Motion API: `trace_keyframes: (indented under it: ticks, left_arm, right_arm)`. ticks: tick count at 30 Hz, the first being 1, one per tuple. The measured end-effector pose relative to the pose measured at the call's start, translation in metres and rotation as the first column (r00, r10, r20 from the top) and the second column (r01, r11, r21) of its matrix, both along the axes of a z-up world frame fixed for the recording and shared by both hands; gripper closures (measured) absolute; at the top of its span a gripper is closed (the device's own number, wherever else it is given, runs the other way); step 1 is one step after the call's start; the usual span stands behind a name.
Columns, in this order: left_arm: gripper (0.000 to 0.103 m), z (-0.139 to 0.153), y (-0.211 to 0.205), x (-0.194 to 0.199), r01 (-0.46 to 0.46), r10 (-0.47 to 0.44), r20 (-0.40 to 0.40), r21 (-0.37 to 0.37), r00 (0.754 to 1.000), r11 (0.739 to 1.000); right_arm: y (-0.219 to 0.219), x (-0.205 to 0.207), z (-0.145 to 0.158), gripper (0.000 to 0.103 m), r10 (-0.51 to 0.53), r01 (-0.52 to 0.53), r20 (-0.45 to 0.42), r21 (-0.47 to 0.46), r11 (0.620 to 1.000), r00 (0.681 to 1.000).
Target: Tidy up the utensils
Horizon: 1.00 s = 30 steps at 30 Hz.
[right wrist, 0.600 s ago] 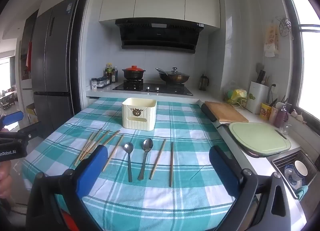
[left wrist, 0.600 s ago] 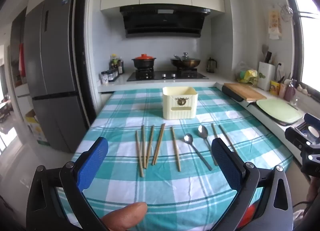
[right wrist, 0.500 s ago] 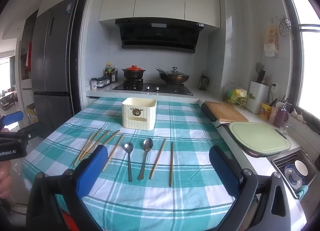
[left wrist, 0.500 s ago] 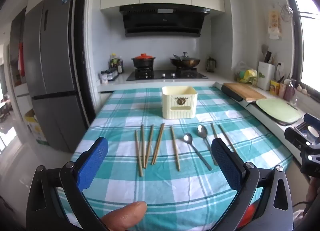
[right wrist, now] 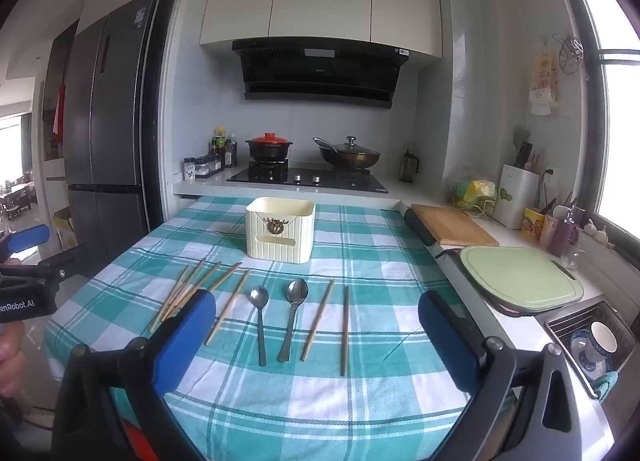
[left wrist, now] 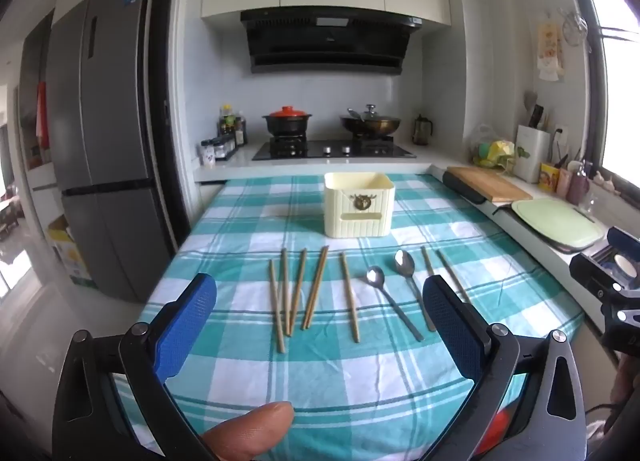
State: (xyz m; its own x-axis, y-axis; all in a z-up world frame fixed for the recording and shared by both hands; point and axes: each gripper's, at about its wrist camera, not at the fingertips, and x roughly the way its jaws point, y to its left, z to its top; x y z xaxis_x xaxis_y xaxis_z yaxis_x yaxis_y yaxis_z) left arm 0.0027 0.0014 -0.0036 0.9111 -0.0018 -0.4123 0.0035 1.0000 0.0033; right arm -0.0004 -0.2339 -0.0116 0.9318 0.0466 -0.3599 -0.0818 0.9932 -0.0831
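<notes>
Nothing moved, wooden chopsticks (left wrist: 316, 287), ribbed cream holder (left wrist: 359, 204), checked cloth (left wrist: 340, 381)

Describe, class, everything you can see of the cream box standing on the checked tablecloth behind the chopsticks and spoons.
The cream box is squarish with rounded corners and an open top, and looks like plastic. Its lower walls are ribbed; the front carries a small dark deer-head emblem above a slot-like recess. It stands upright on the tablecloth, beyond the row of chopsticks and spoons, apart from them. Nothing sticks up above its rim, and neither gripper touches it.
</notes>
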Motion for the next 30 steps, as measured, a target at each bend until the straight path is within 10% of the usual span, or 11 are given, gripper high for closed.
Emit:
trace_keyframes:
  ticks: [30]
  left_arm:
    - [0.000, 0.0038, -0.0035, 0.0002, 0.001, -0.001, 0.008, -0.006, 1.000, 1.000]
  right_arm:
    - [0.0071, 0.0014, -0.0006, 0.000, 0.012, -0.012, 0.019, -0.008, 1.000, 1.000]
